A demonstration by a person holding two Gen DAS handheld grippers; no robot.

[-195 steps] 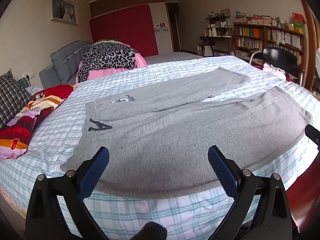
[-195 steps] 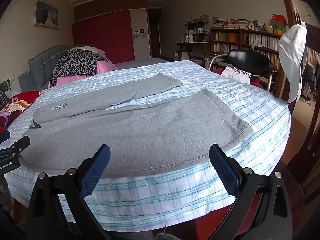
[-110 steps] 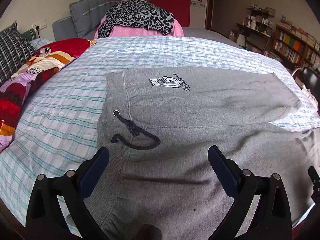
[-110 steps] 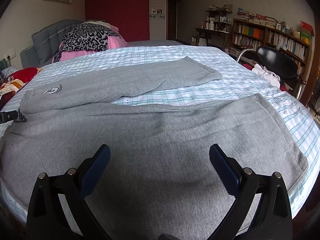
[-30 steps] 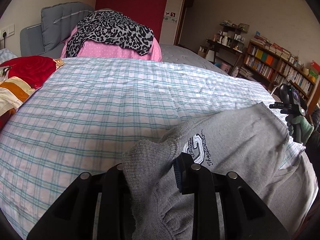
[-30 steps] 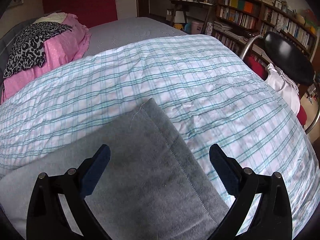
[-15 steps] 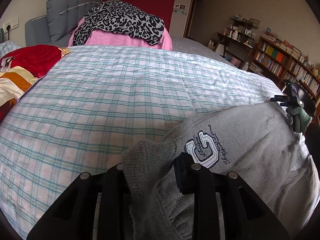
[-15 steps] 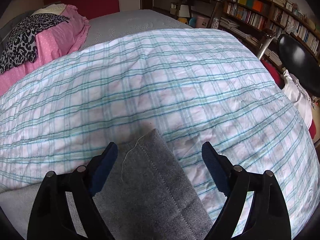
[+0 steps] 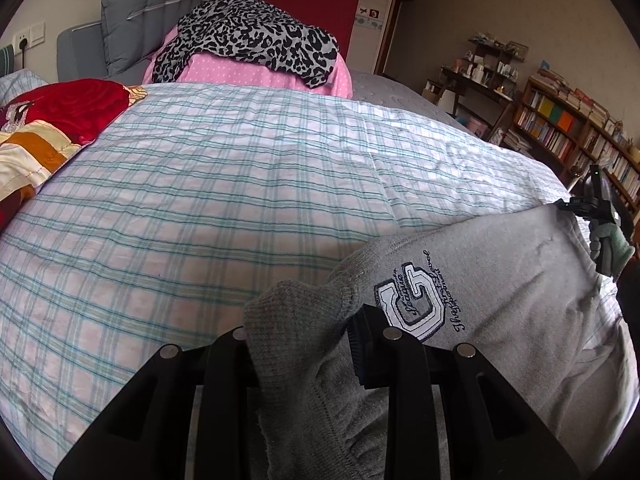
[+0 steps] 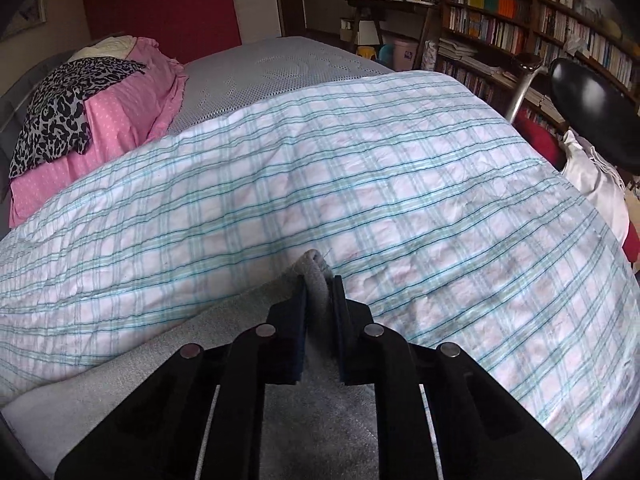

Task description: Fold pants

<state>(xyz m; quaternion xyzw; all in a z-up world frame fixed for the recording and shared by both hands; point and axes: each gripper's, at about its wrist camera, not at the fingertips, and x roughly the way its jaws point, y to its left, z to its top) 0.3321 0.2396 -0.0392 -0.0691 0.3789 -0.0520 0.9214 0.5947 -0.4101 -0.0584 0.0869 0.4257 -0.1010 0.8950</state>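
The grey sweatpants lie on the checked bedsheet. My left gripper is shut on the ribbed waistband corner, with the white logo just to its right. My right gripper is shut on the corner of a leg cuff of the pants, which bunches up between the pads. In the left wrist view the right gripper shows at the far right end of the pants, held by a gloved hand.
A pink bundle with a leopard-print cloth and a red patterned quilt lie at the head of the bed. A black chair and bookshelves stand to the right of the bed.
My right gripper has closed on the leg cuff corner, which was between open jaws half a second ago. My left gripper still holds the waistband and has moved a little over the bed.
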